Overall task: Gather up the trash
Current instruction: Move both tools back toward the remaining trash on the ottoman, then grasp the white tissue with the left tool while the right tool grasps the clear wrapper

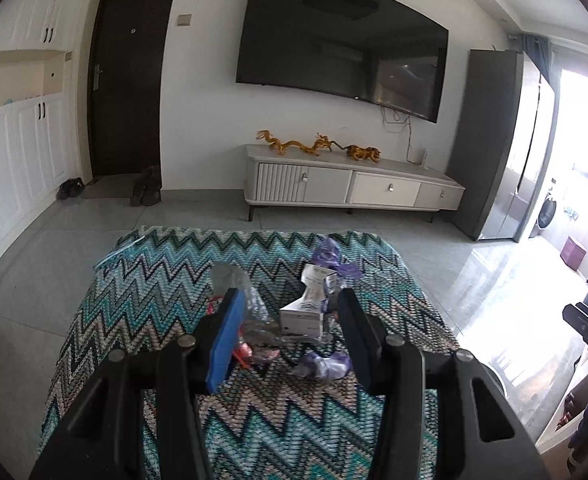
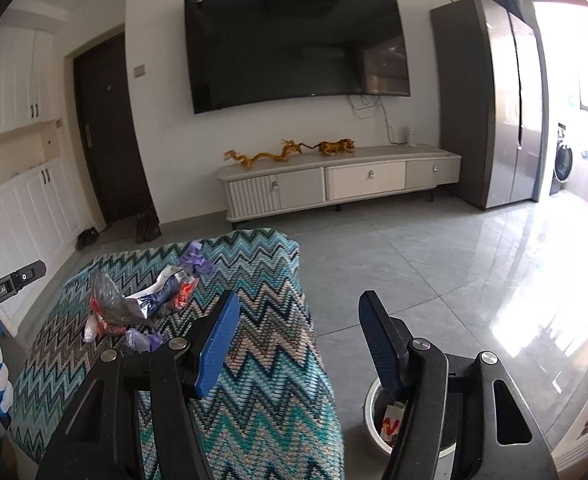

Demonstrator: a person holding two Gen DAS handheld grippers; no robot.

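A heap of trash lies on a table under a zigzag cloth (image 1: 165, 280). In the left wrist view it holds a white carton (image 1: 302, 316), a clear plastic wrapper (image 1: 233, 284), purple crumpled bags (image 1: 326, 366) and a red wrapper (image 1: 245, 350). My left gripper (image 1: 289, 300) stands open just before the heap, with the carton seen between its fingers but not touched. My right gripper (image 2: 298, 304) hangs open and empty past the table's right edge. Below it stands a white bin (image 2: 378, 416) with a red and white packet inside. The right wrist view shows the heap (image 2: 149, 300) to the left.
Grey floor tiles (image 2: 434, 272) spread beyond the table. A low TV cabinet (image 1: 354, 188) with golden dragon figures stands against the far wall under a big TV. A grey fridge (image 2: 490, 100) is at the right, white cupboards (image 1: 17, 152) at the left.
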